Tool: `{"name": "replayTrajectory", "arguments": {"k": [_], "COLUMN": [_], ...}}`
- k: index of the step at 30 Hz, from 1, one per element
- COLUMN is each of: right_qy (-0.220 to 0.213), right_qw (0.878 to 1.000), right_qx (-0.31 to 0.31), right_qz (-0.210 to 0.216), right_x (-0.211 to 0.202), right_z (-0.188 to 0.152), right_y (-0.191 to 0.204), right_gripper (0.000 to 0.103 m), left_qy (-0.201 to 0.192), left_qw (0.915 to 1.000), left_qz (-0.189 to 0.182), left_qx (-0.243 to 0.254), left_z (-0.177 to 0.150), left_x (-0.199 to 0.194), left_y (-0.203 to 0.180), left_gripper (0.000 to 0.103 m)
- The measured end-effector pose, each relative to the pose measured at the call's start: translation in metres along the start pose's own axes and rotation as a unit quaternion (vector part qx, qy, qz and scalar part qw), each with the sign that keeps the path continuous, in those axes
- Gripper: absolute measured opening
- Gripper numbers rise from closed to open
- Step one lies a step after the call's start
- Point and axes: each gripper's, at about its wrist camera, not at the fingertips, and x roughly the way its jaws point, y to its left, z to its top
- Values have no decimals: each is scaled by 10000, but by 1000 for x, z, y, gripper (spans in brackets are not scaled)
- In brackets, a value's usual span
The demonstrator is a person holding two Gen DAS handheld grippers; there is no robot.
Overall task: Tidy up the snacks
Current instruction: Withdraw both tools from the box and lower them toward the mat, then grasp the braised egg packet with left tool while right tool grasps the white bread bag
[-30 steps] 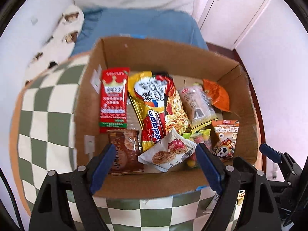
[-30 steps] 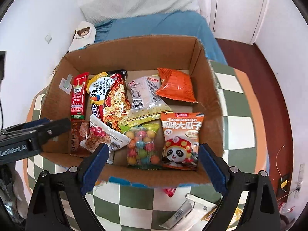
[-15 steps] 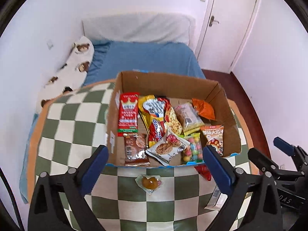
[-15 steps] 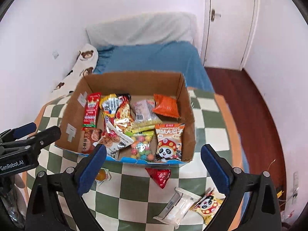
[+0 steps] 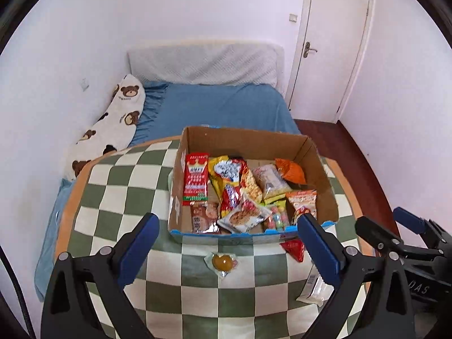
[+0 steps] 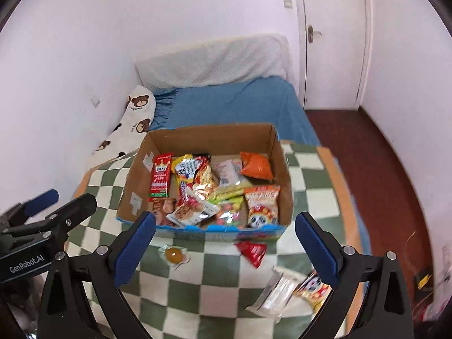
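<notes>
Since the earlier frames both tongs have been drawn back and upward from the open brown cardboard box (image 5: 322, 169), so that more of the green-and-cream chequered table (image 5: 118, 197) and several loose packets in front of the box are now seen. The jaws of both have just been opening, with nothing between them.

The left tongs (image 5: 230, 243) are held wide apart and empty above the near part of the table; the right tongs (image 6: 226, 240) are likewise spread wide and grip nothing.

Nearest, at the right, a clear and white plastic wrapper (image 6: 278, 291) is laid on the table, touching a small yellow panda-printed packet (image 6: 313, 288) beside it. Further in, a small clear sachet with an orange-yellow centre (image 5: 221, 261) and a small red triangular packet (image 6: 252, 250) are set just in front of the box's blue-edged near wall.

Inside the box the snacks are packed flat and overlapping: a white biscuit packet (image 5: 243, 217), a brown packet (image 5: 203, 217), a bag of coloured sweets (image 5: 278, 217) and an orange panda-printed packet (image 6: 261, 203) along the front; a tall red packet (image 5: 195, 179), a yellow-and-red noodle bag (image 5: 234, 180), a clear pale packet (image 5: 269, 179) and an orange crinkled bag (image 6: 255, 165) behind.

Beyond the table a blue-sheeted bed (image 5: 220, 107) with a bear-printed white pillow (image 5: 113, 124) is seen, and a white door (image 5: 330, 45) at the far right.
</notes>
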Motion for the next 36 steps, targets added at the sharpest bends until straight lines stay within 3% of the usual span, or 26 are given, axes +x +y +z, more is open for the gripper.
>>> {"name": "replayTrajectory", "arguments": {"k": [5,9,12,16,18,21,23,25,28,29,31,32,36], "right_qy": [510,1150,1686,2173,2314,2391,2347,2354,2402,2430,2469,2495,2579], "right_qw": [9967,9863,9748,9603,9567,9568,9617,9654,9682,9683,9676,9671,9650], "right_qx": [620,1166,1432,1725,1733,1621,1358,1036,525,345,245,203,239], "right_qz": [-97,-205,-270,-291,-336,-324,-414,-426,-466,-468,-457,-445,-408], "right_x": [32,74,113,158,175,187,193,196,200,201,202,202,202], "right_z": [-27,-61,-93,-131,-145,-155,-159,-162,-165,-168,-172,-174,-182], "right_y": [-39,-80,-102,-117,-118,-112,-104,-92,-73,-65,-60,-57,-57], "right_gripper": [101,101,101,101,100,87,85,76,70,70,69,69,69], "left_qy": [425,893,1297,1952,2223,2435,2653,2827,2933,2952,2965,2849,2670], "left_qw": [9990,9955,9909,9773,9675,9576,9491,9399,9339,9325,9303,9330,9417], "left_qz": [143,302,347,188,162,177,36,-152,-265,-289,-345,-313,-196], "left_qx": [-5,-24,-138,-803,-1193,-1529,-1700,-1907,-2027,-2060,-2132,-2175,-2035], "left_z": [-23,-49,-69,-97,-108,-116,-120,-122,-120,-119,-119,-118,-114], "left_x": [26,58,86,123,139,157,173,190,212,220,234,235,237], "left_y": [3,9,16,42,57,70,73,72,64,60,54,52,41], "left_gripper": [100,100,100,100,100,100,100,100,100,97,82,68,50]}}
